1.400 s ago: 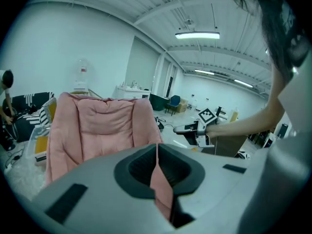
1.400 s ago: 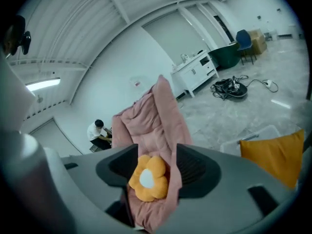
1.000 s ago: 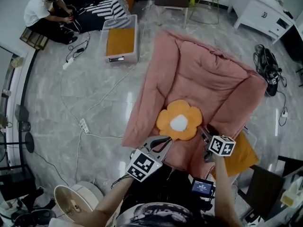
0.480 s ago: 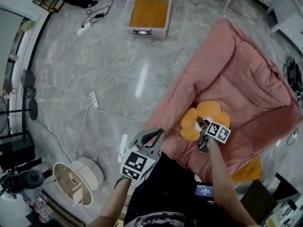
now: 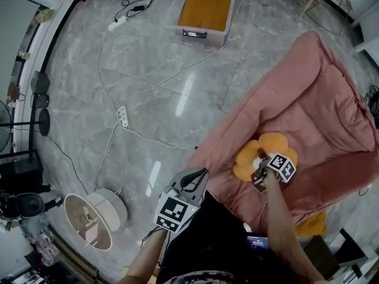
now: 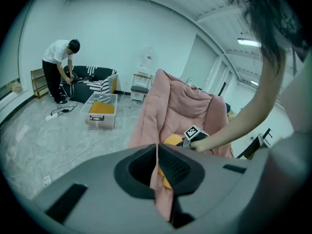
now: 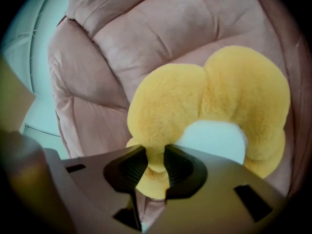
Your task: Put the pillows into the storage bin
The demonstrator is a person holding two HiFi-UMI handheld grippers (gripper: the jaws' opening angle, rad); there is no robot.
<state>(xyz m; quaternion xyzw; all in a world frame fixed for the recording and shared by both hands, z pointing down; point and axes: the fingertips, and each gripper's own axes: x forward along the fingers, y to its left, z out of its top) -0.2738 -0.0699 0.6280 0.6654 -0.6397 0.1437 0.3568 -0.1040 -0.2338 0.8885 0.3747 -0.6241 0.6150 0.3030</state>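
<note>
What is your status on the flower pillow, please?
Right hand-held gripper just closing, pinching flower pillow by a petal on pink lounger. Left hand-held gripper shut, empty. Storage bin across the floor; cable trails between.

The pink quilt [image 5: 308, 99] hides most of an orange cushion [image 5: 311, 223], possibly a pillow, beneath.

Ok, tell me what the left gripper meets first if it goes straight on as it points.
Probably the near edge of the pink padded quilt, though depth is unclear.
</note>
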